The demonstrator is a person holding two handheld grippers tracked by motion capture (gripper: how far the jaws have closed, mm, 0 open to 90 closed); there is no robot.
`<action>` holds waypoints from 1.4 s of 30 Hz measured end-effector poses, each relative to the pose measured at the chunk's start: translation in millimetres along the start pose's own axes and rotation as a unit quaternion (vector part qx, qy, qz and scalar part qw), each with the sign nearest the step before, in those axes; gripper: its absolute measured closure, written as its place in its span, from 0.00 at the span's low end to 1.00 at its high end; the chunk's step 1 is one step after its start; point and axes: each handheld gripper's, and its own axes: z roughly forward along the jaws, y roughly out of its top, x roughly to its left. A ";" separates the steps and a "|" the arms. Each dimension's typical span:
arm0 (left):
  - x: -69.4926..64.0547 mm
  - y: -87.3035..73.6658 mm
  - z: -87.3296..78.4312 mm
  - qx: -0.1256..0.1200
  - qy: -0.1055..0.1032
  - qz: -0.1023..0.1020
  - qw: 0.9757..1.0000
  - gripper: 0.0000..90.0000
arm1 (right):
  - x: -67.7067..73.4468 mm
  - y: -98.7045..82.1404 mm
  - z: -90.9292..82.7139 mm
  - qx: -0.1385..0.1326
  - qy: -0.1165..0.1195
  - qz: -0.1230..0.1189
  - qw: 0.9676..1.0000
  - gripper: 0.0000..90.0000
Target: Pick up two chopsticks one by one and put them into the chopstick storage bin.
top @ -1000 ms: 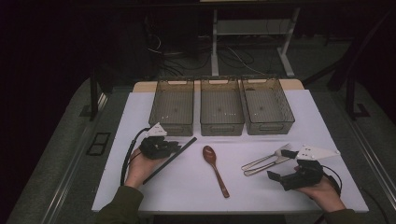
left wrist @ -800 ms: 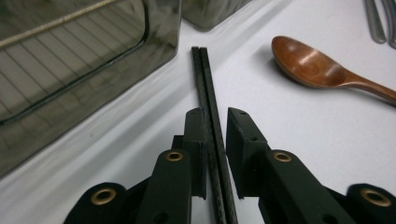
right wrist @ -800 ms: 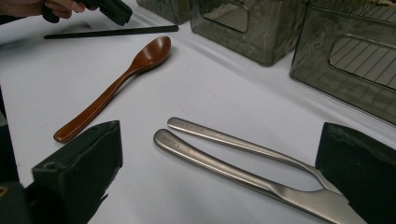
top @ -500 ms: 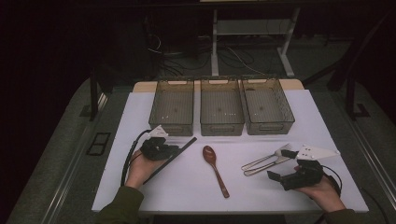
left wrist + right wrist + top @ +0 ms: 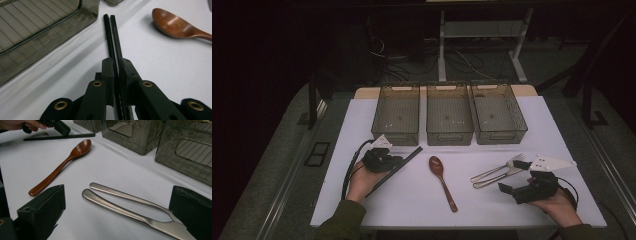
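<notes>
**Desk:** How far along are you? Take the high view first.

**Operator:** From above, all three bins point(image 5: 449, 115) look empty to me, so nothing is sorted yet. My left gripper point(image 5: 388, 161) has just been closing on the black chopsticks point(image 5: 404, 160), which run out past my fingers toward the nearest bin, their tips just short of it. The wooden spoon point(image 5: 443, 182) lies between my two hands on the bench point(image 5: 362, 120). The fork and knife point(image 5: 497, 172) lie just ahead of my right gripper point(image 5: 513, 176).

**Desk:** Left gripper view?

**Operator:** My fingers point(image 5: 109, 72) are pinching both chopsticks point(image 5: 112, 37) side by side, which still rest on the bench. I judge the grasp made, the lift and drop still to do.

**Desk:** Right gripper view?

**Operator:** Those fingers point(image 5: 45, 207) stand spread wide, holding nothing; the fork and knife point(image 5: 120, 201) lie between them, handles pointing away from me. The spoon point(image 5: 62, 165) is beyond the left-hand finger.

**Desk:** Any writing?

**Operator:** Faint stamped marks near the metal handle ends, too small to read. No labels elsewhere.
</notes>
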 end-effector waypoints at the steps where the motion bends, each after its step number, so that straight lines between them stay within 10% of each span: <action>1: -0.5 -0.2 0.6 0.000 0.003 0.001 1.000 0.90 | 0.0 0.0 0.0 0.000 0.000 0.000 1.000 0.00; 15: -8.3 -3.5 1.1 0.005 0.035 0.028 0.999 0.92 | -0.5 -0.3 -0.2 0.001 -0.001 0.000 1.000 0.00; 42: -10.9 5.8 -16.9 -0.010 0.013 0.019 1.000 0.95 | -0.8 -0.5 -1.0 -0.002 -0.003 0.002 1.000 0.00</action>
